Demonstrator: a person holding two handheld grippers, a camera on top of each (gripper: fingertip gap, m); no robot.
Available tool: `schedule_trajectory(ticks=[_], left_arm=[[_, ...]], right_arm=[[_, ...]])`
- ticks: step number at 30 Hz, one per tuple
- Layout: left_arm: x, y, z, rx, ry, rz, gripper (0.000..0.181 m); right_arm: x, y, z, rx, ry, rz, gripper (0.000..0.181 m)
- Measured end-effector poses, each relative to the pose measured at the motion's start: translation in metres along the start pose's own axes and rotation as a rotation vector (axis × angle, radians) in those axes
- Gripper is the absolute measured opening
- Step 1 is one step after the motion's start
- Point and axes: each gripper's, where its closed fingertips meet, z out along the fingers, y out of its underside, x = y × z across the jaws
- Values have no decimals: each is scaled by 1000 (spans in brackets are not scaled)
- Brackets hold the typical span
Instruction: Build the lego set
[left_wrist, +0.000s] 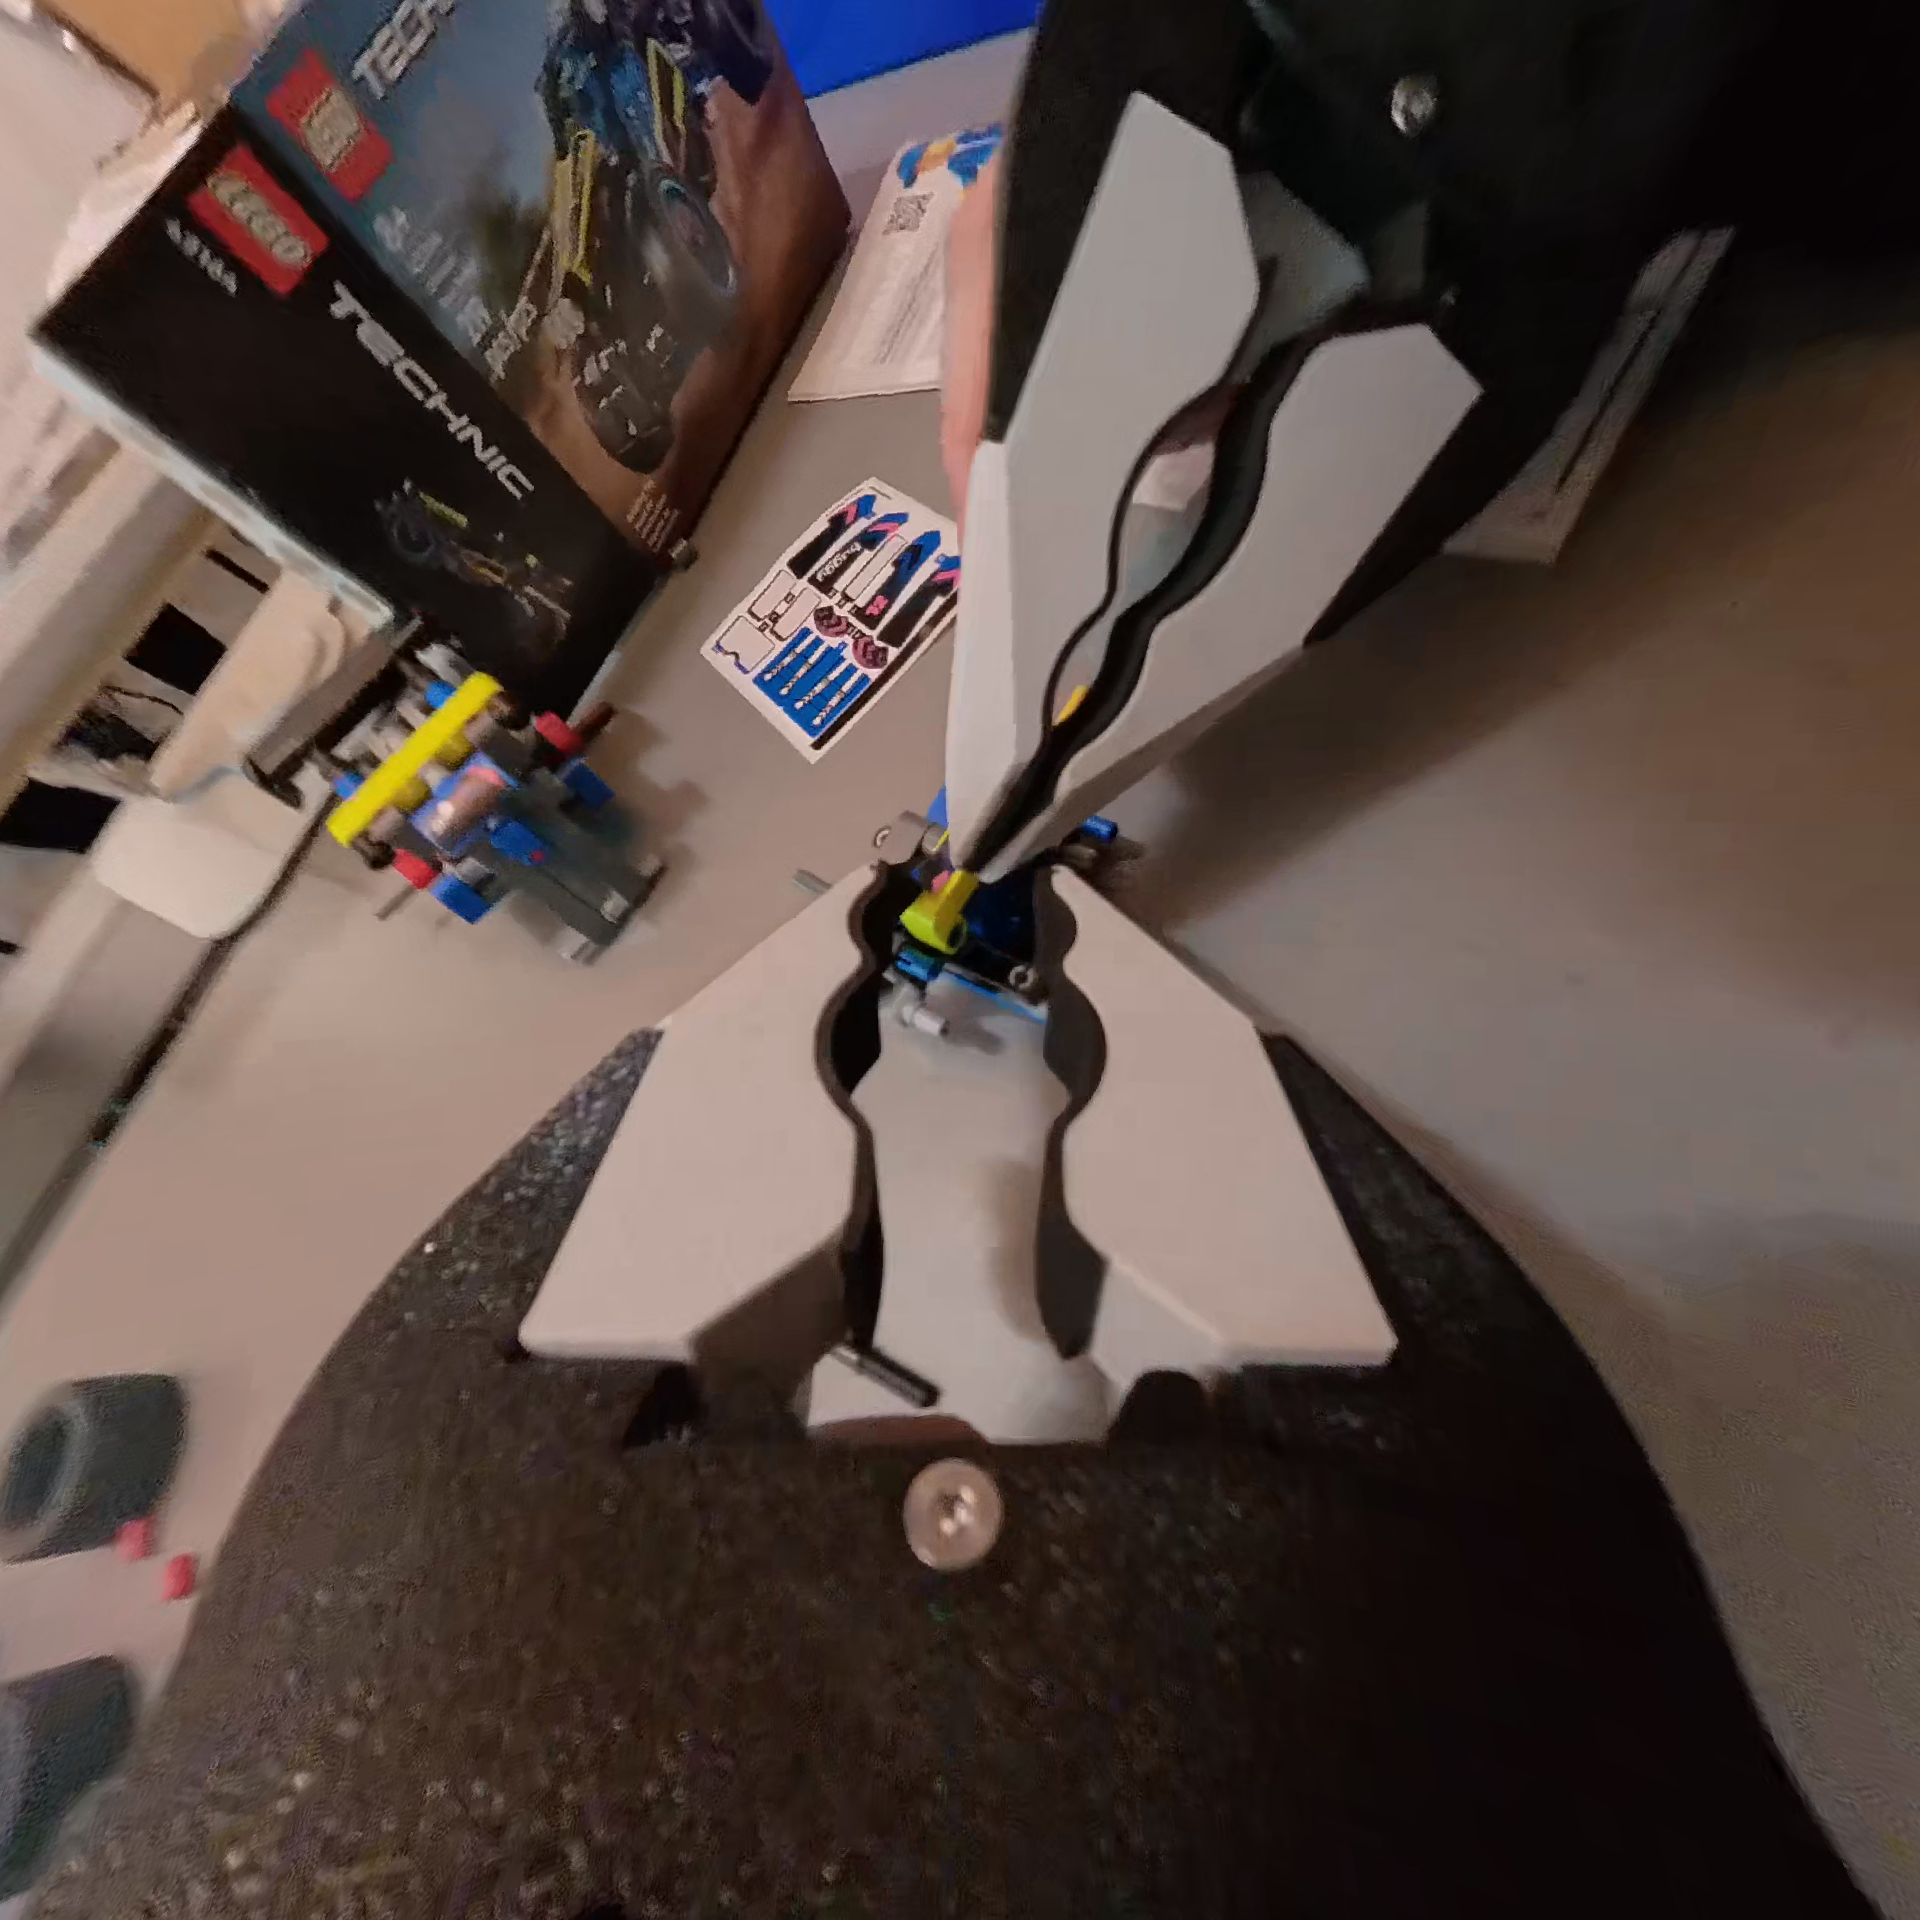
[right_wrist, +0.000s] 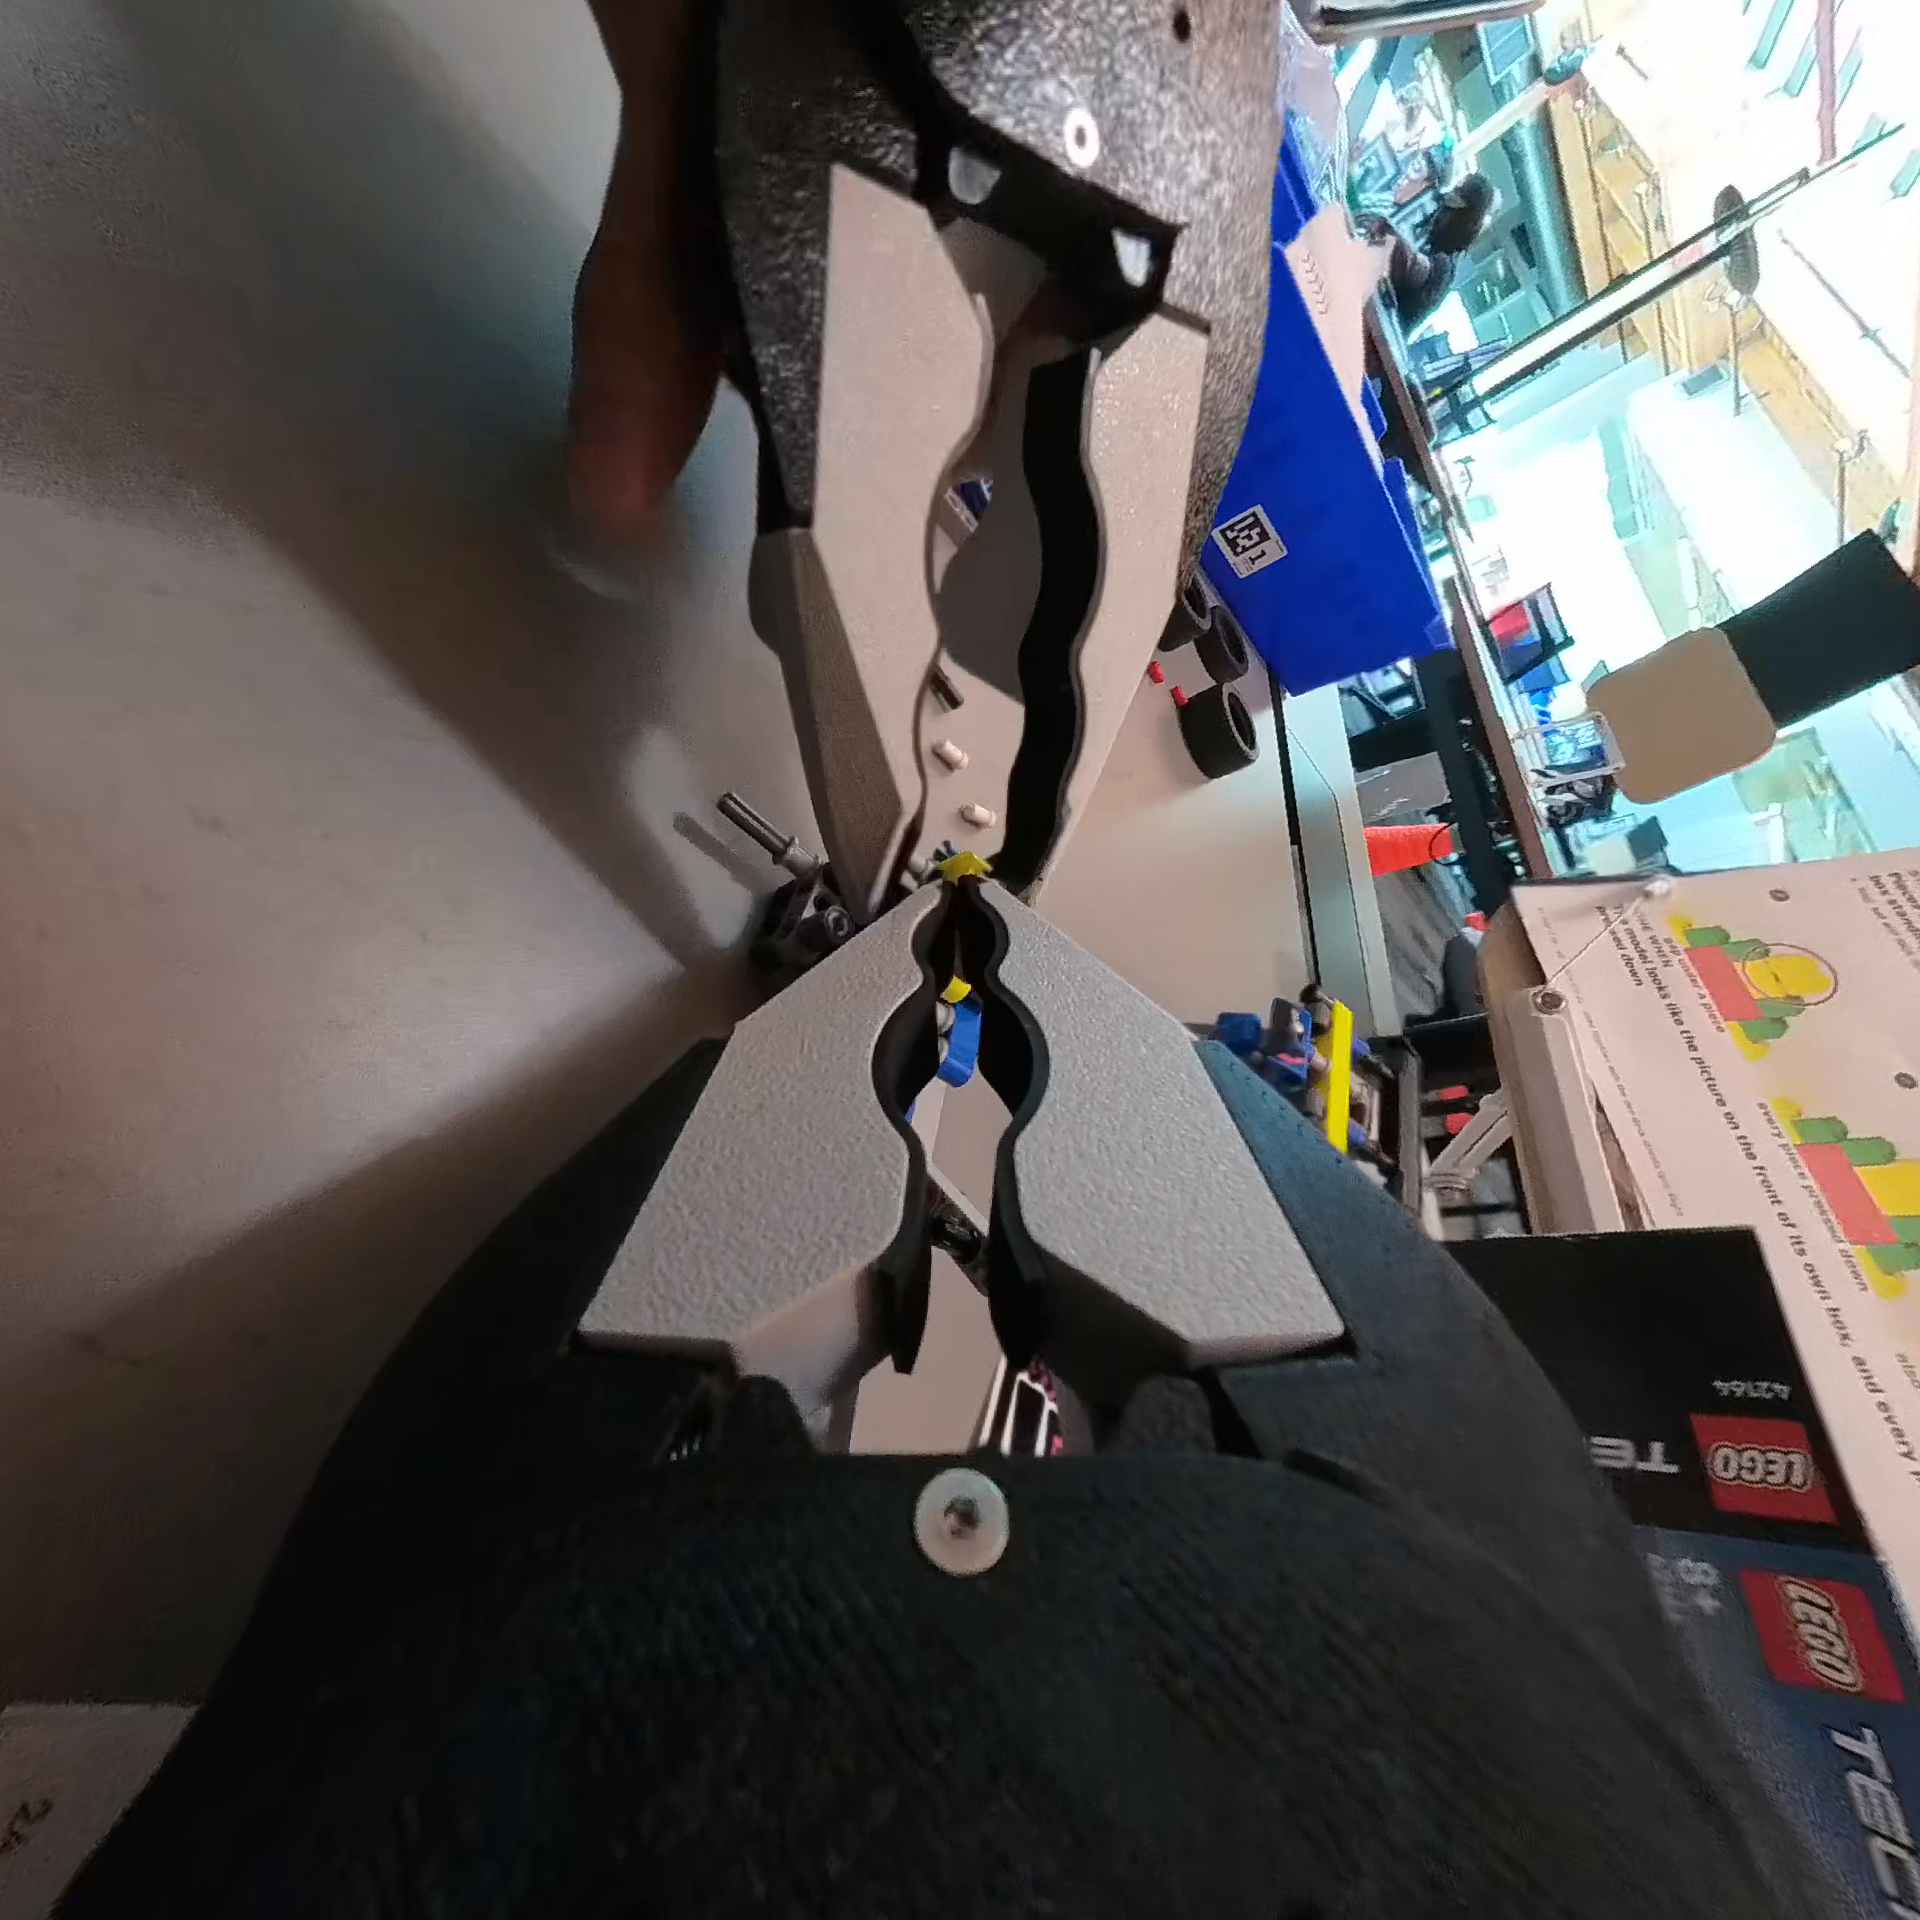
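A small blue and black lego assembly (left_wrist: 982, 961) with a lime connector (left_wrist: 938, 916) sits on the grey table (left_wrist: 1455, 935). My left gripper (left_wrist: 966, 904) has a finger on each side of it, and the pads meet its sides. My right gripper (right_wrist: 961, 896) is shut on a thin yellow axle (right_wrist: 961, 864) whose end pokes out at the fingertips. In the left wrist view the right gripper (left_wrist: 974, 857) comes down from above, its tip at the lime connector. The left gripper also shows in the right wrist view (right_wrist: 956, 868), coming from the top.
The lego box (left_wrist: 416, 343) stands at the back left, with a sticker sheet (left_wrist: 831, 613) and a paper sheet (left_wrist: 894, 281) beside it. A second assembly with a yellow beam (left_wrist: 468, 800) sits to the left. Black tyres (left_wrist: 83, 1455), red pins (left_wrist: 156, 1558) and tan pins (right_wrist: 951, 753) lie loose. The tips of both grippers are at nearly the same place.
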Motion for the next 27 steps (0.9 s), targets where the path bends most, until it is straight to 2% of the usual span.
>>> schedule_trajectory(ticks=[8, 15, 21, 22, 23, 25, 27], left_arm=[[-8, 5, 0, -185, -15, 450, 17], [-11, 10, 0, -321, -51, 770, 22], [-15, 12, -2, -407, -86, 865, 23], [-19, 12, -2, -425, -116, 862, 28], [-29, 17, -5, -481, -160, 853, 32], [-48, 28, -12, -587, -238, 807, 32], [-38, 24, -11, -475, -186, 760, 34]], right_arm=[[1, 0, 0, 20, -13, 87, 0], [3, 1, 0, 20, -10, 112, 0], [2, 1, 0, 21, -16, 123, 0], [2, 1, 0, 22, -16, 124, 0], [-1, 3, 0, 14, -36, 122, 0], [-22, 23, 6, -96, -123, 80, 0], [-11, 9, 4, -36, -59, 75, 0]])
